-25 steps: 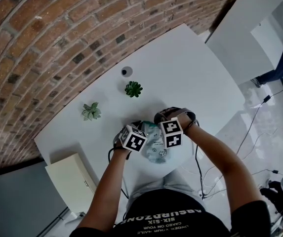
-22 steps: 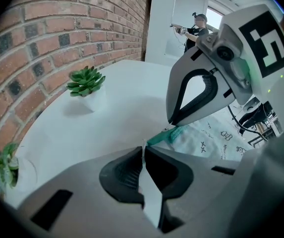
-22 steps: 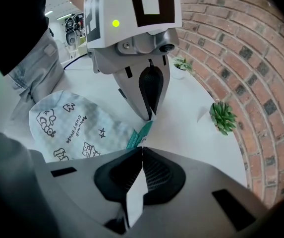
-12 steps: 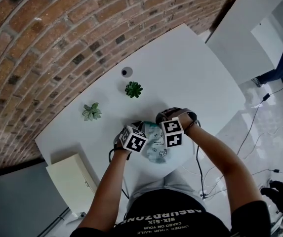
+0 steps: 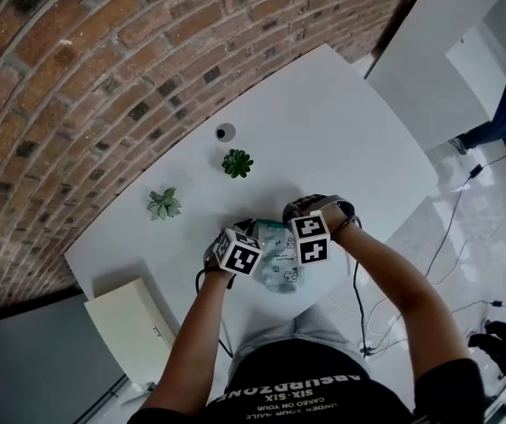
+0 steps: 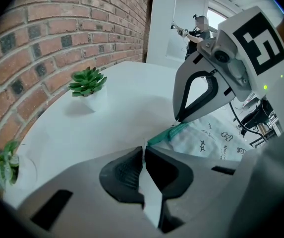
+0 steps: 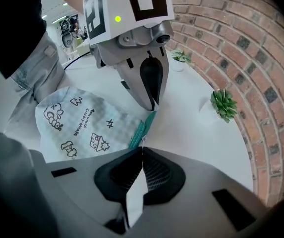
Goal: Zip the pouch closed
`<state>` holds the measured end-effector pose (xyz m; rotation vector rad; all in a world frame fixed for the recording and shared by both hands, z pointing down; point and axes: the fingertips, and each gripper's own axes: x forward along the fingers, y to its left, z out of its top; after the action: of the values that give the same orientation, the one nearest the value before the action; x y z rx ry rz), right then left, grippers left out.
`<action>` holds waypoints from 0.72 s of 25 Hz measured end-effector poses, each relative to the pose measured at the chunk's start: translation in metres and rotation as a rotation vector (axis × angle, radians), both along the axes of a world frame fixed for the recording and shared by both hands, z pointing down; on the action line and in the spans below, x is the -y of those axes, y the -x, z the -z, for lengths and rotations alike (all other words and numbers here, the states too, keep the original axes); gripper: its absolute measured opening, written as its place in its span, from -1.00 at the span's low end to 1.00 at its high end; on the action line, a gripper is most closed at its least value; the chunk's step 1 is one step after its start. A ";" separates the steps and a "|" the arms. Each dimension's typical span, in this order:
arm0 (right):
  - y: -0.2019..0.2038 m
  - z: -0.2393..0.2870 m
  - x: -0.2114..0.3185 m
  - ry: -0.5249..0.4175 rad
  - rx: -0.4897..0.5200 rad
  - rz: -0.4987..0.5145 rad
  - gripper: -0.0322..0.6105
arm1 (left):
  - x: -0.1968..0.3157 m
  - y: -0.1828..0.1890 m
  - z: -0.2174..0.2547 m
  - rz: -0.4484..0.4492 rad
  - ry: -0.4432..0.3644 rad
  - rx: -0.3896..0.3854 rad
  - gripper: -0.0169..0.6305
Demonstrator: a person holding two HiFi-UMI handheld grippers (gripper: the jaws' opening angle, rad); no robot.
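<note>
A pale blue printed pouch (image 5: 277, 256) lies on the white table (image 5: 323, 122) near its front edge, between my two marker cubes. In the left gripper view my left gripper (image 6: 143, 153) is shut on the near end of the pouch's teal zipper strip (image 6: 167, 133). The right gripper view shows my right gripper (image 7: 142, 150) shut at the other end of the strip (image 7: 142, 127), with a small metal zipper pull pinched at its tips. Both grippers point steeply down, close together, tips facing each other along the zipper. The pouch's printed body (image 7: 80, 125) hangs loose below.
Two small succulents in white pots (image 5: 237, 162) (image 5: 162, 204) and a small round dark-centred object (image 5: 225, 132) stand farther back, near the brick wall (image 5: 102, 69). A cream cabinet (image 5: 129, 325) sits left of the person's legs. Cables lie on the floor (image 5: 464, 210) at the right.
</note>
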<state>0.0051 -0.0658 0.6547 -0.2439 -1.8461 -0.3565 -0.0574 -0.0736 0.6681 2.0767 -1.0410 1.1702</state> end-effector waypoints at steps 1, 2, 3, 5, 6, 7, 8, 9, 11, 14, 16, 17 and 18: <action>-0.001 0.000 0.000 0.001 0.002 -0.003 -0.89 | 0.000 0.000 0.000 0.000 0.000 0.001 -0.88; -0.002 0.001 0.000 0.001 0.003 -0.005 -0.89 | 0.000 0.000 0.000 0.000 -0.001 0.002 -0.88; -0.002 0.001 0.000 0.001 0.003 -0.007 -0.89 | 0.000 0.000 0.001 0.000 -0.001 0.003 -0.88; -0.003 0.001 0.000 0.001 0.002 -0.010 -0.89 | 0.000 0.000 0.000 0.000 -0.002 0.007 -0.88; -0.004 0.001 0.000 0.001 0.003 -0.011 -0.89 | 0.000 0.000 0.000 -0.001 -0.001 0.009 -0.88; -0.004 0.002 -0.001 0.002 0.005 -0.013 -0.89 | 0.000 -0.001 0.000 0.000 -0.001 0.011 -0.88; -0.004 0.002 -0.001 0.002 0.008 -0.015 -0.89 | 0.000 -0.001 0.000 0.000 0.000 0.011 -0.88; -0.004 0.003 -0.001 0.002 0.009 -0.017 -0.89 | 0.000 -0.001 0.000 -0.001 0.001 0.011 -0.88; -0.005 0.003 -0.001 0.000 0.007 -0.019 -0.89 | 0.000 -0.001 0.000 -0.002 0.004 0.009 -0.88; -0.004 0.004 -0.001 -0.006 0.003 -0.019 -0.89 | 0.000 -0.001 0.000 0.001 0.012 -0.001 -0.88; -0.004 0.004 -0.001 -0.011 0.000 -0.018 -0.89 | 0.000 0.000 0.000 0.001 0.015 -0.001 -0.88; -0.004 0.004 -0.001 -0.013 -0.003 -0.018 -0.89 | 0.000 0.000 0.000 -0.001 0.016 0.002 -0.88; -0.004 0.004 -0.001 -0.015 -0.006 -0.017 -0.89 | 0.000 -0.001 0.000 -0.002 0.016 0.003 -0.88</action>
<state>0.0092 -0.0652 0.6505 -0.2184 -1.8377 -0.3570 -0.0568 -0.0738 0.6682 2.0645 -1.0281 1.1797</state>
